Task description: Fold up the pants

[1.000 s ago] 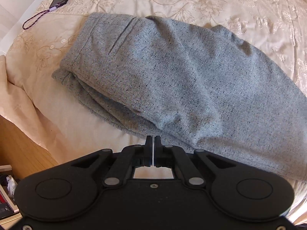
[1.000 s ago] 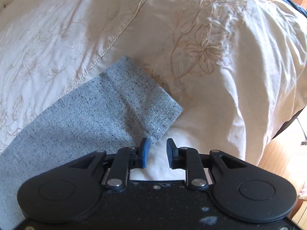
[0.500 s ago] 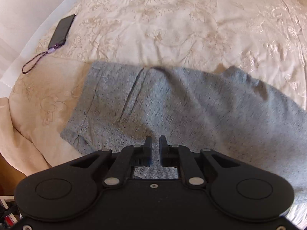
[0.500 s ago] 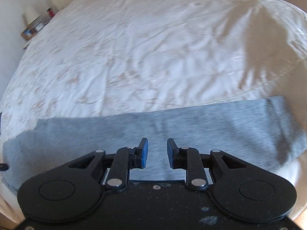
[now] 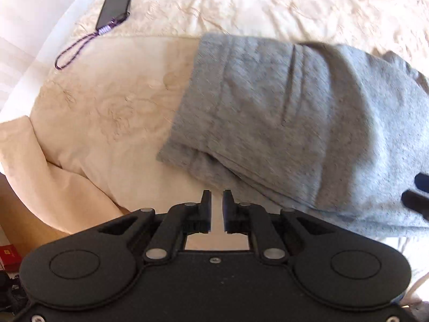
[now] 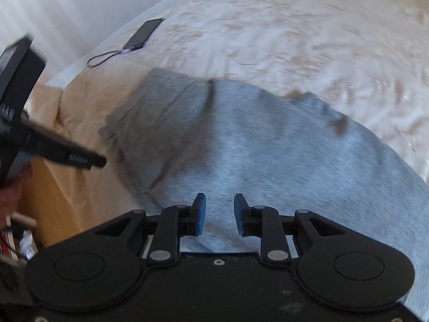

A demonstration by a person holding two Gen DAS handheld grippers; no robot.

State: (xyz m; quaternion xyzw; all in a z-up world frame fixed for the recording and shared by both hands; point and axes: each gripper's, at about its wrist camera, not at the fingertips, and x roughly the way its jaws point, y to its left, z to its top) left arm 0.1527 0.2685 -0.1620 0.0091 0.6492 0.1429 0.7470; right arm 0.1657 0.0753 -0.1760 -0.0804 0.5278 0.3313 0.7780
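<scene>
Left tongs [image 5: 216, 197] slightly spread, empty, over bed [image 5: 112, 112] edge just beside pants [image 5: 281, 123]. Right tongs [image 6: 219, 209] spread, empty, over pants lying lengthwise on bed. Phone [image 5: 116, 0] far. Risk: grabbing one layer only skews the fold.

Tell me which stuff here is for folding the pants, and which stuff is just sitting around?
For the job:
grey pants, lying on the bed
left gripper, open, holding nothing
right gripper, open, over the pants

Just lying about:
black phone on the bedspread
purple cord attached to the phone
</scene>
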